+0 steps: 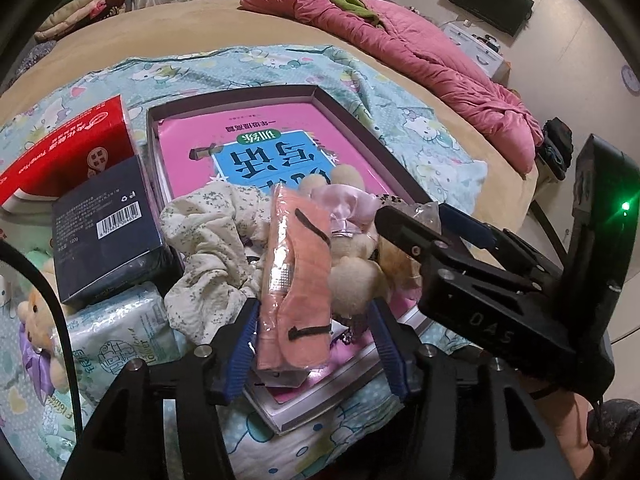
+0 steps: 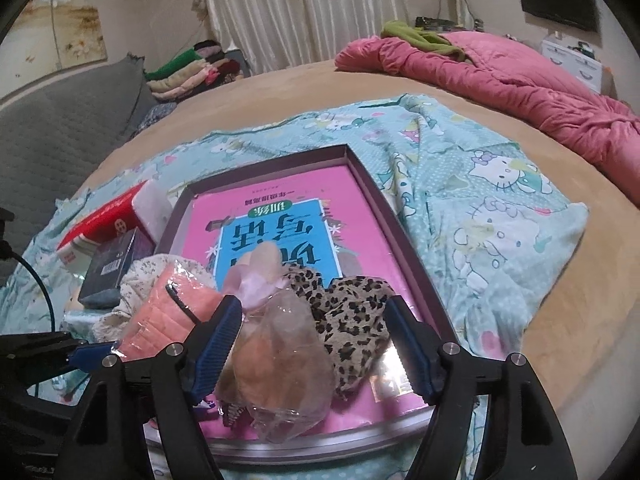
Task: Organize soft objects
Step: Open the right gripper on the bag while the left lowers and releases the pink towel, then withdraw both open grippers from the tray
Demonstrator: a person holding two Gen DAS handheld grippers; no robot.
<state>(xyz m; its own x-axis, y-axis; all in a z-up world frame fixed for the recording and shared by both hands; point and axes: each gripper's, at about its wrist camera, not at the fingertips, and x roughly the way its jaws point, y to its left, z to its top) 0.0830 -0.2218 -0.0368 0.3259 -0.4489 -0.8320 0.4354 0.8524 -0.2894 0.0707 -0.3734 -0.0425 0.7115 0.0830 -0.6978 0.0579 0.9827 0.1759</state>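
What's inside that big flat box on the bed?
Inside the flat box lies a pink book. A leopard-print cloth and a bagged plush toy cover its near end, hiding whatever lies beneath.

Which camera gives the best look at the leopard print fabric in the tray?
The right wrist view: the leopard print fabric lies unobstructed between the open right gripper jaws. In the left wrist view it is almost wholly hidden behind the plush toy and the right gripper.

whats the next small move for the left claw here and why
Probably close the left claw on the wrapped pink cloth: the packet already sits between its open blue fingers, apparently ungripped. The right claw, also open, straddles the bagged plush toy on the shallow box.
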